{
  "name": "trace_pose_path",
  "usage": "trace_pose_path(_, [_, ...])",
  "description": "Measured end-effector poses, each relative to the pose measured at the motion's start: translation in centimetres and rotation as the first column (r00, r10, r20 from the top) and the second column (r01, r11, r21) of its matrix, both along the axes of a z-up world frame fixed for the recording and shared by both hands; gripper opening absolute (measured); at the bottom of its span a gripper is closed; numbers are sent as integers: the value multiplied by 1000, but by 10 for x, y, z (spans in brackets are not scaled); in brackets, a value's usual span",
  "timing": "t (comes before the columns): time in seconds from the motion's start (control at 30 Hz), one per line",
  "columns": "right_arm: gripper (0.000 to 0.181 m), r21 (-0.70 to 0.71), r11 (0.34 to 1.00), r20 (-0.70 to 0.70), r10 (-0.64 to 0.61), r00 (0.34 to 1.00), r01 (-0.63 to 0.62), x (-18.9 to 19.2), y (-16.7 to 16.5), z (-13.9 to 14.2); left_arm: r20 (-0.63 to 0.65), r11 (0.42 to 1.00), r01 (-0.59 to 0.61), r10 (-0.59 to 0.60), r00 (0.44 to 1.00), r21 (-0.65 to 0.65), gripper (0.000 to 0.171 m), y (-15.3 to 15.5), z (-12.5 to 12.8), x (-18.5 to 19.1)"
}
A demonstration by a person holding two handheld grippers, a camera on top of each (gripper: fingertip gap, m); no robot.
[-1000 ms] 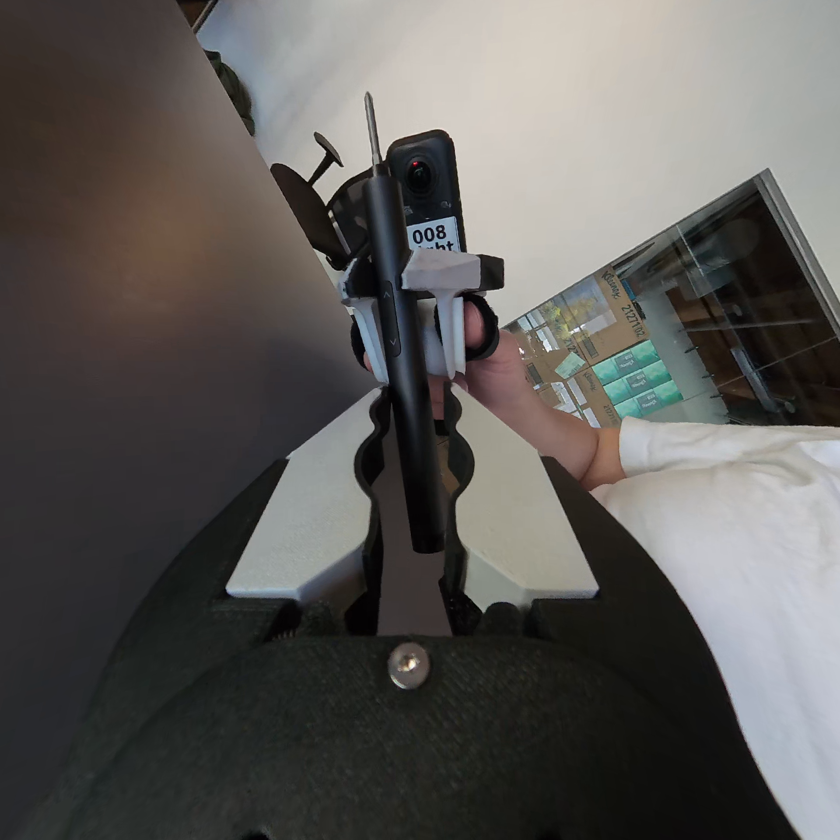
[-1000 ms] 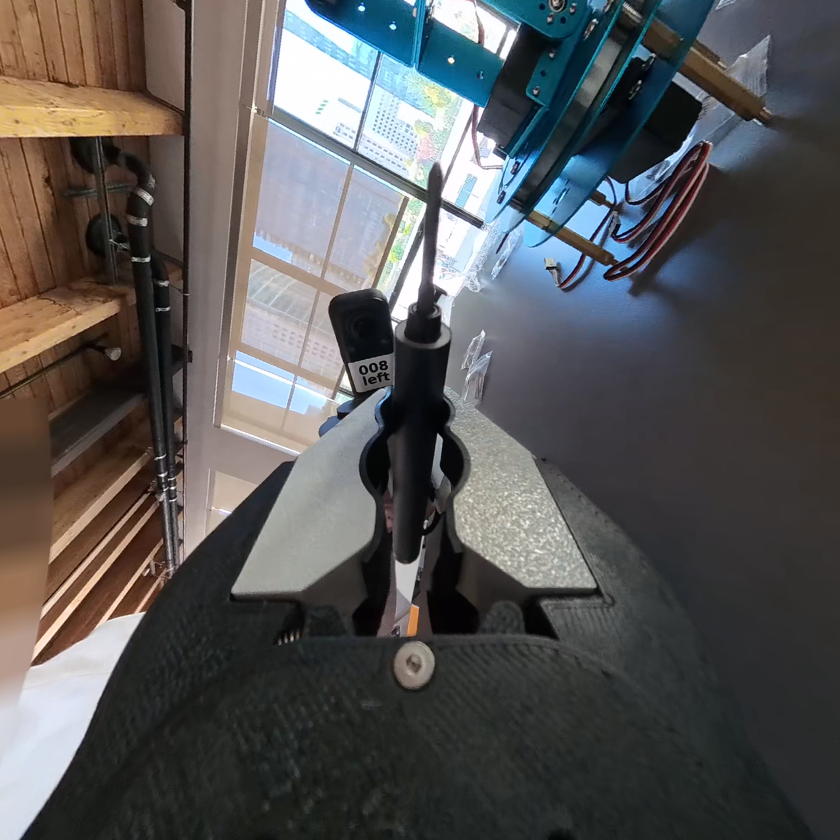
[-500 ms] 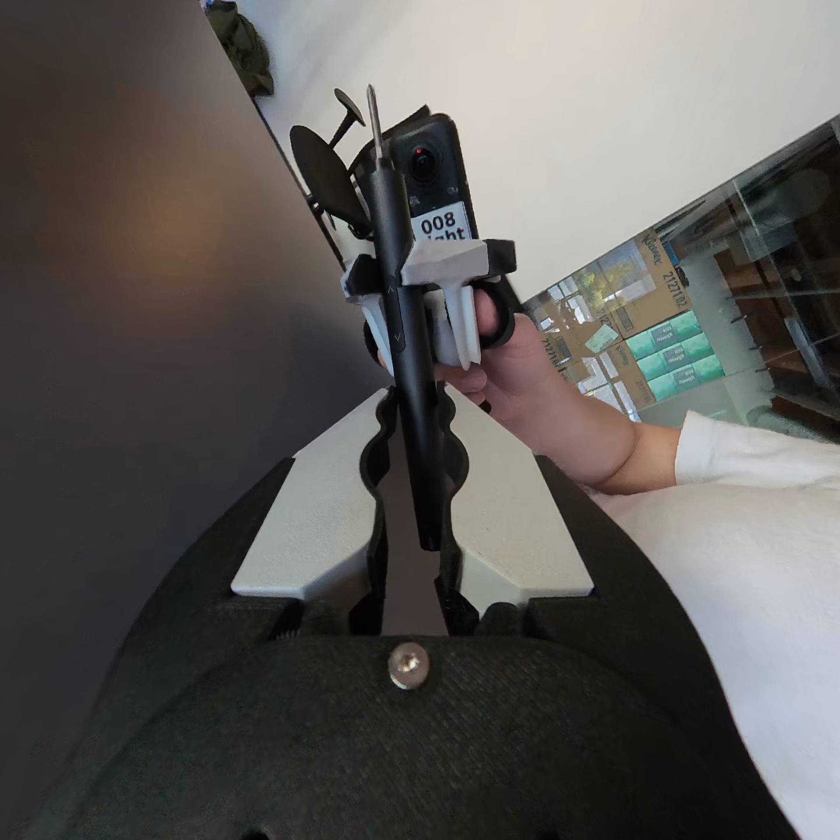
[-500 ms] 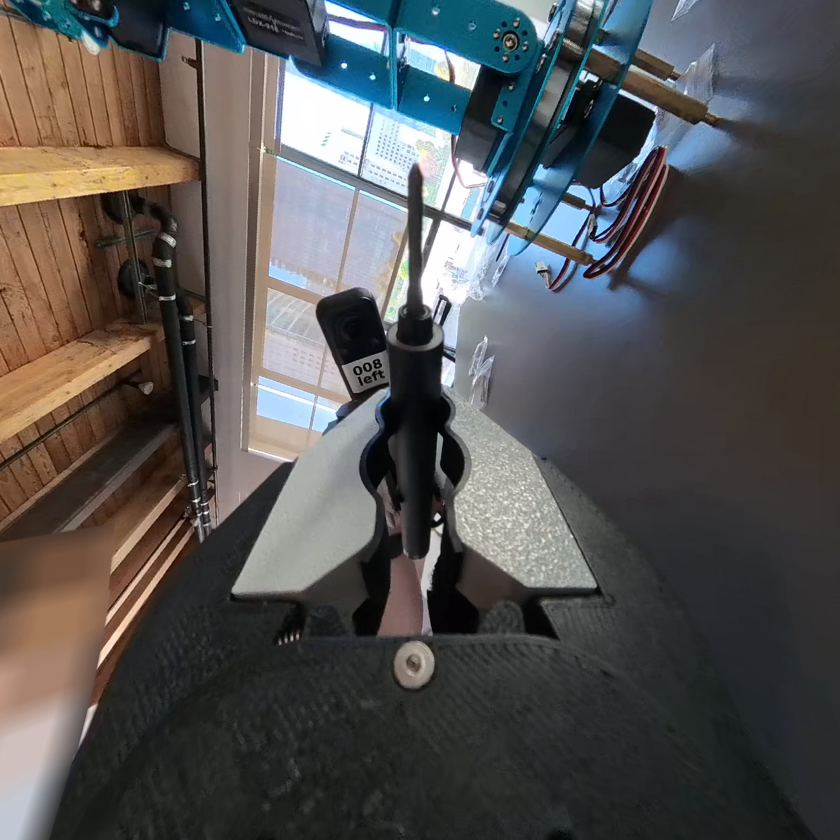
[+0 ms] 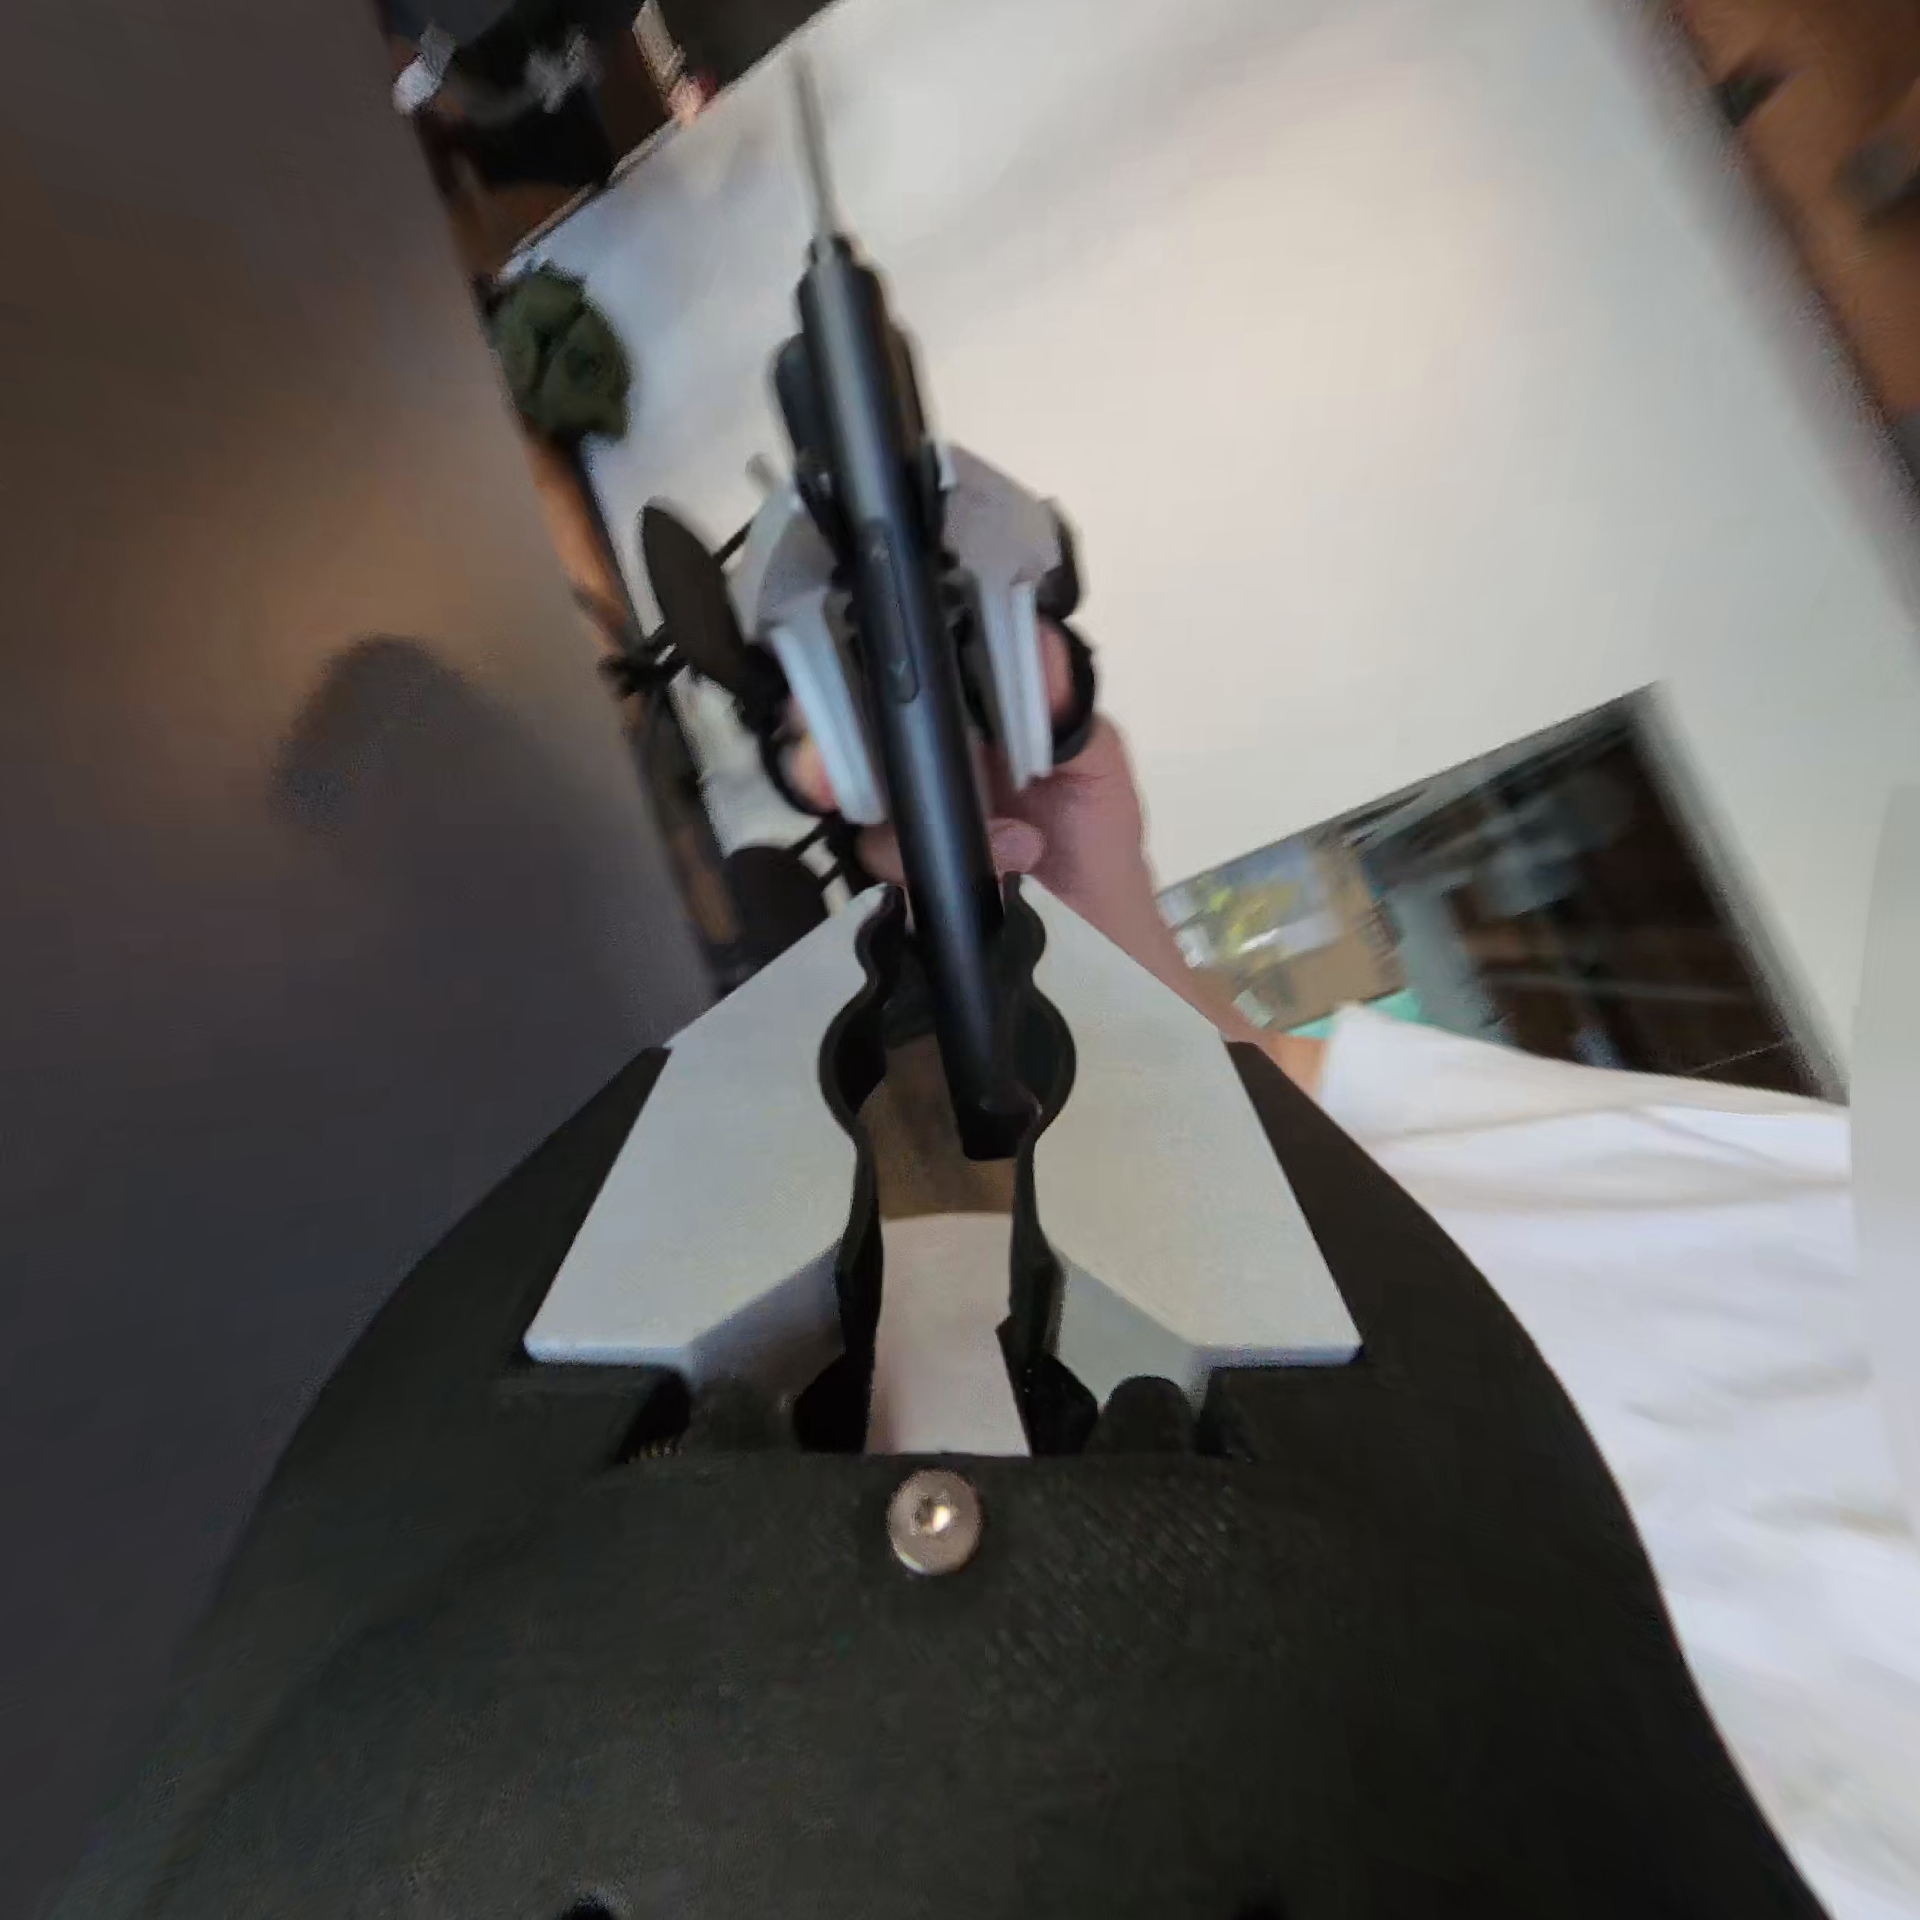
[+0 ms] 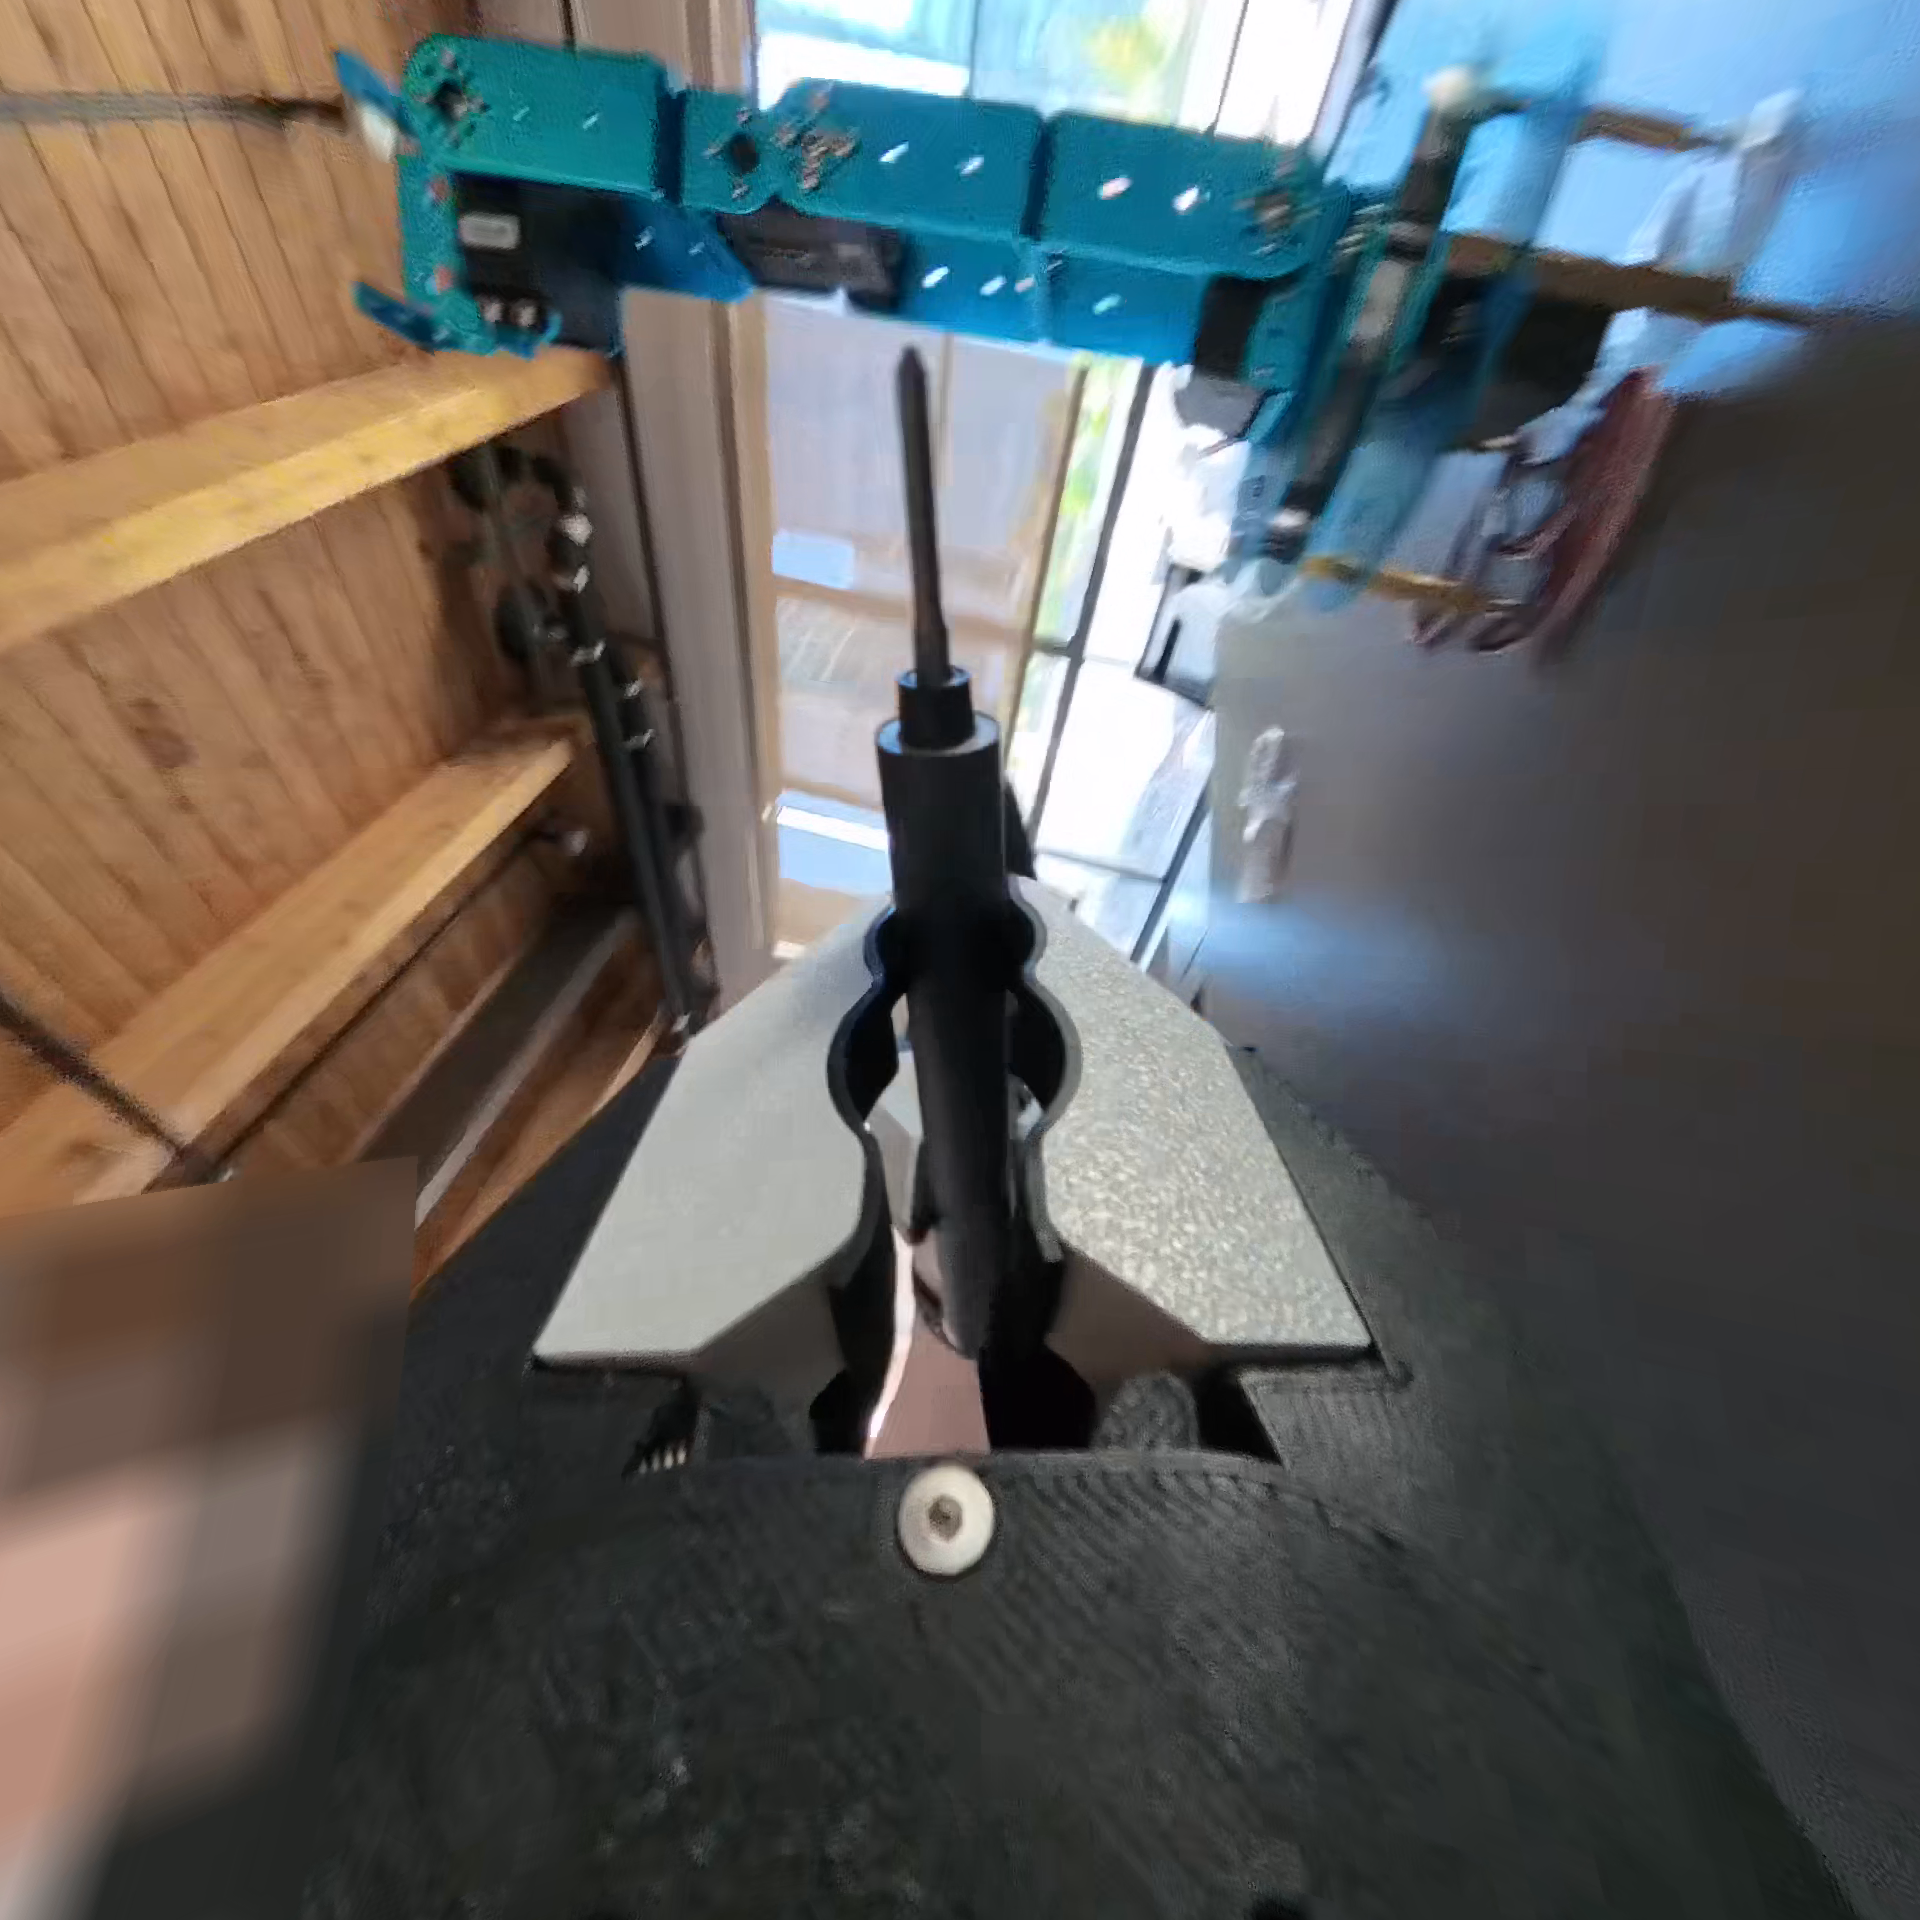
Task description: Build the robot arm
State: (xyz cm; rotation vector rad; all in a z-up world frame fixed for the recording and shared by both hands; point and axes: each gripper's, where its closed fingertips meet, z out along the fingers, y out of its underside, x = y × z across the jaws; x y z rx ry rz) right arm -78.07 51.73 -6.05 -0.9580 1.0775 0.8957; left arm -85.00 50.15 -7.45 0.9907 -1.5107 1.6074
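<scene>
A black pen-shaped electric screwdriver [image 5: 883, 520] with a thin metal bit runs between both grippers. My right gripper [image 6: 956, 914] is shut on its body [image 6: 940, 821], and the bit [image 6: 914, 468] points forward toward a teal robot arm [image 6: 862, 187]. In the left wrist view the right gripper [image 5: 899, 665] shows as white fingers clamped round the shaft, held by a hand [image 5: 1091, 810]. My left gripper [image 5: 948, 899] is slightly open. The screwdriver's rear end [image 5: 987, 1132] lies loosely between its jaws, with a gap on each side.
A dark table surface [image 5: 260, 727] fills the left of the left wrist view and the right of the right wrist view [image 6: 1662, 1039]. A white sleeve [image 5: 1558, 1299] is close on the right. Wooden beams [image 6: 260, 499] and a bright window [image 6: 831, 623] lie beyond. Both views are motion-blurred. One gripper's finger ends stand about 7 cm off the other's.
The screwdriver's rear end has slid forward, partly out of the left jaws, while the right gripper keeps hold of it. Both views have swung, and the teal arm now lies across the bit's tip.
</scene>
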Motion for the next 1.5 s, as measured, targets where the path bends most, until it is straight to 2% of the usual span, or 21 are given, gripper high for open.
trace_pose_path(0.07, [16,-22,996,93,89,992,-87,3,-5,13,53,995,-88,91,994,-56,16,-6,17,13])
trace_pose_path(0.2, [15,-165,961,306,262,915,-220,10,-35,18,235,968,-252,247,940,-8,35,-16,16,21])
trace_pose_path(0.3, [15,-235,927,384,365,848,-293,15,-56,37,296,882,-470,439,848,39,42,-18,18,29])
trace_pose_path(0.43, [15,-431,833,522,544,657,-347,16,-70,58,401,776,-629,562,723,46,47,-30,50,48])
trace_pose_path(0.57, [16,-579,717,570,697,436,-389,7,-71,53,408,722,-687,652,639,-79,42,-52,100,77])
trace_pose_path(0.67, [16,-637,677,583,736,344,-368,14,-62,37,475,704,-710,626,618,-5,42,-63,104,105])
trace_pose_path(0.73, [16,-652,681,594,732,333,-334,26,-54,28,522,676,-733,599,607,77,40,-64,99,122])
trace_pose_path(0.8, [16,-678,668,595,743,305,-305,36,-49,21,577,630,-770,593,561,100,26,-60,100,138])
trace_pose_path(0.87, [16,-730,638,588,769,251,-244,48,-48,13,635,596,-798,582,508,92,18,-57,105,153])
trace_pose_path(0.9, [16,-747,631,592,775,222,-211,54,-49,11,655,606,-790,559,509,97,3,-60,105,158])
trace_pose_path(0.97, [16,-769,617,591,786,181,-168,67,-50,7,656,628,-766,523,544,135,2,-66,101,171])
trace_pose_path(1.03, [16,-780,608,585,793,171,-151,79,-52,3,650,629,-754,496,575,187,2,-70,98,183])
trace_pose_path(1.07, [16,-781,607,585,793,169,-146,87,-53,2,663,610,-764,486,570,210,3,-69,98,189])
trace_pose_path(1.13, [16,-794,597,580,801,151,-113,103,-55,1,691,545,-790,458,560,279,25,-68,91,204])
trace_pose_path(1.17, [16,-804,588,576,807,127,-87,110,-56,0,702,523,-794,436,563,312,20,-69,86,211])
trace_pose_path(1.2, [16,-814,577,570,815,102,-60,118,-59,-2,713,526,-789,416,565,317,4,-75,85,217])
trace_pose_path(1.23, [17,-823,567,563,823,78,-36,126,-62,-3,714,524,-793,421,559,312,1,-80,85,224])
trace_pose_path(1.33, [17,-821,572,571,821,20,-10,151,-75,-2,716,475,-833,473,513,283,1,-91,87,246])
trace_pose_path(1.43, [17,-816,577,578,815,-51,-29,171,-95,-2,720,389,-882,528,451,267,0,-102,87,265])
trace_pose_path(1.5, [17,-797,604,602,793,-98,-11,188,-106,2,713,348,-908,574,403,233,0,-112,90,278])
